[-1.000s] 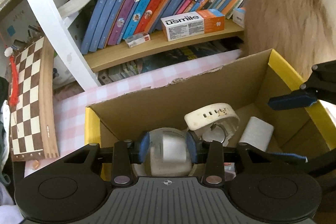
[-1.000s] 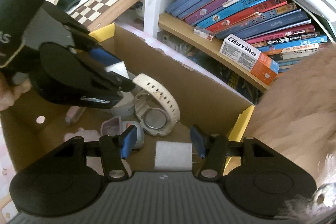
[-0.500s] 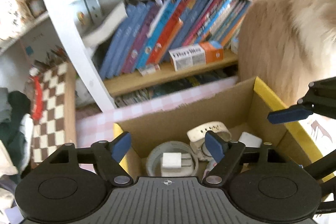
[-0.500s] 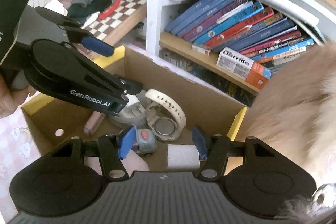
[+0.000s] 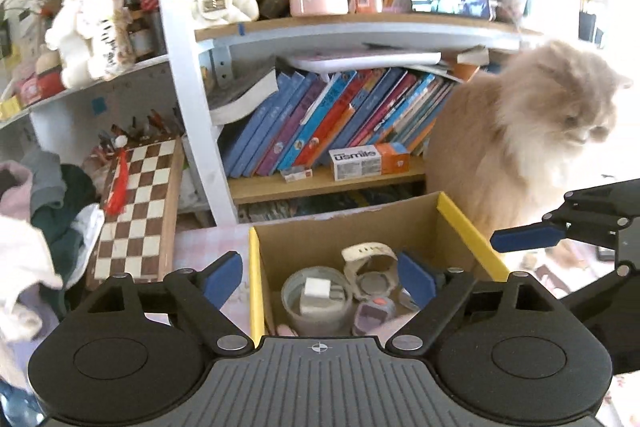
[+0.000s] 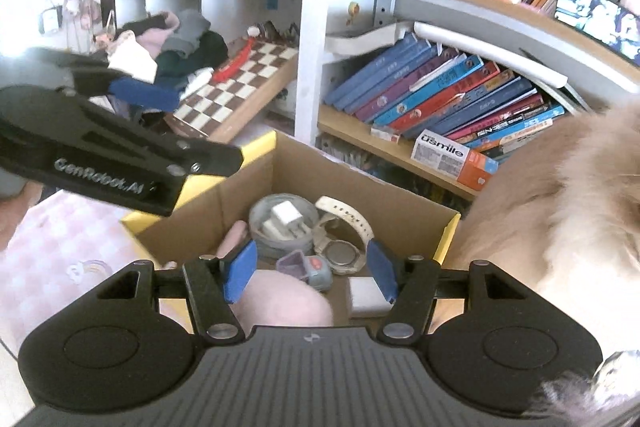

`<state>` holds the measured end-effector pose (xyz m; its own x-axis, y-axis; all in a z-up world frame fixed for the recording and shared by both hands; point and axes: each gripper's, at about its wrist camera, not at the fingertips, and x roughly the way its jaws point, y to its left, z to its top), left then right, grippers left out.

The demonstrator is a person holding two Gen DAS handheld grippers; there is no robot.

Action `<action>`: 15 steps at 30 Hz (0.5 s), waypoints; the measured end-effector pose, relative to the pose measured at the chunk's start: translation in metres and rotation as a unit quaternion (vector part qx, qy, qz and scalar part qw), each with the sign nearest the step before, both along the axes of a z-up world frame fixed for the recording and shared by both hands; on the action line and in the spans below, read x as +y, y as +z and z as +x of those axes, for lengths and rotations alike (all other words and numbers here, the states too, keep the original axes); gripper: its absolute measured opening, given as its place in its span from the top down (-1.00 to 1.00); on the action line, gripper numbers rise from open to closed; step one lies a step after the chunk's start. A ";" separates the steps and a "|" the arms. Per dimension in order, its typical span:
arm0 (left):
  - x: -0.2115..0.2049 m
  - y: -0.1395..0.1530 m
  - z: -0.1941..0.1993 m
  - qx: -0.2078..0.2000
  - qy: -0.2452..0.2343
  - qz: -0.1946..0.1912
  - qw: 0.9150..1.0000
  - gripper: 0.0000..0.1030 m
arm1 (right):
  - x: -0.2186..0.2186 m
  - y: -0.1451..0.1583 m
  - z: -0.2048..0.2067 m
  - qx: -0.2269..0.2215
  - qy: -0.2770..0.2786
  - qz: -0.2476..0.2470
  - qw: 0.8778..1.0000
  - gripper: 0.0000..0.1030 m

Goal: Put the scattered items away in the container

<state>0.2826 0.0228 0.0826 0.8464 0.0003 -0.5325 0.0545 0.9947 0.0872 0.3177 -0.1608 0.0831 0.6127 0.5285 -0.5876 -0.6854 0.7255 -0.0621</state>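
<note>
White bookshelf of leaning books, daylit.

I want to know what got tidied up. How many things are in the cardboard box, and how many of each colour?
In the cardboard box:
White or cream: 3, the charger plug, the watch and the white block
Grey: 1, the tape roll
Pink: 2, the pink stick and the pink round thing
Purple and grey-blue: 1, the little open case
Total: 7 that I can see

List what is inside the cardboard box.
The cardboard box holds a tape roll with a white charger inside it, a white watch, a small purple case, a white block. The near corner is hidden.
</note>
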 end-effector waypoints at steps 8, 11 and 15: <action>0.006 0.001 -0.066 -0.019 0.014 -0.017 1.000 -0.75 | -0.011 0.010 -0.062 -0.028 -0.038 0.019 0.999 -0.18; 0.008 -0.002 -0.092 -0.020 0.019 -0.021 0.999 -0.77 | -0.013 0.010 -0.086 -0.035 -0.052 0.025 0.998 -0.19; 0.011 -0.007 -0.123 -0.019 0.023 -0.025 0.999 -0.77 | -0.015 0.008 -0.122 -0.043 -0.067 0.032 0.996 -0.23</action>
<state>0.1600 0.0337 0.0756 0.8659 0.0143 -0.5000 0.0057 0.9992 0.0384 0.1962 -0.1762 0.0916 0.7267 0.4728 -0.4983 -0.5760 0.8147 -0.0670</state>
